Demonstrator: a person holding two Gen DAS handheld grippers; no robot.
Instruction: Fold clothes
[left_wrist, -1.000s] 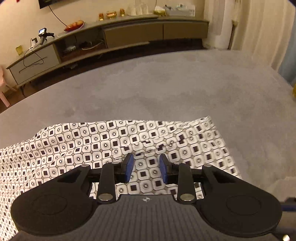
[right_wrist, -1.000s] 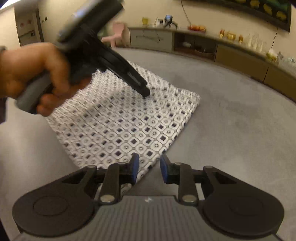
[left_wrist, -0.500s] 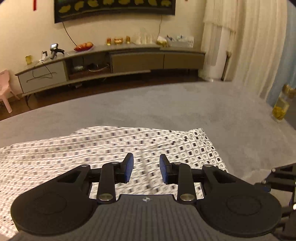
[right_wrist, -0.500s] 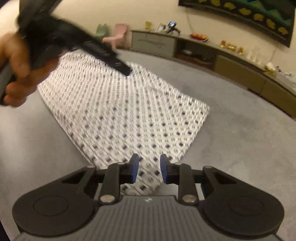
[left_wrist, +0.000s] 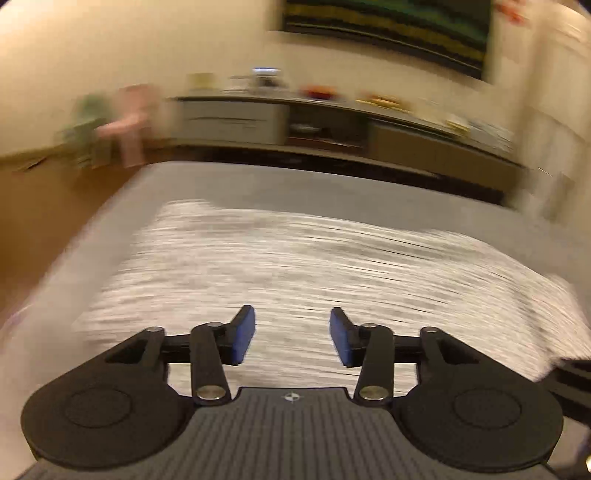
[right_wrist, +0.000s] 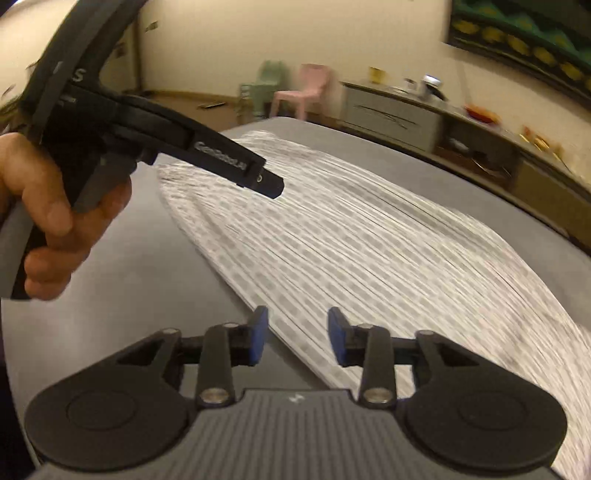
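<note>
Left hand (right_wrist: 48, 221) wraps the left gripper's (left_wrist: 292, 334) handle, nose tilted down over the cloth (right_wrist: 369, 266). Right gripper (right_wrist: 297, 334) also pitched down, at the cloth's near edge. Both sets of jaws opening, roughly half apart, nothing between the pads (cloth lies below them, not pinched). Cloth is spread flat on the grey surface (right_wrist: 140, 295), pattern blurred. Behind: low cabinet (right_wrist: 399, 114), pink chair (right_wrist: 306, 92), green chair (right_wrist: 264, 90). Nothing blocks the cloth except the left gripper overhanging its far corner.
</note>
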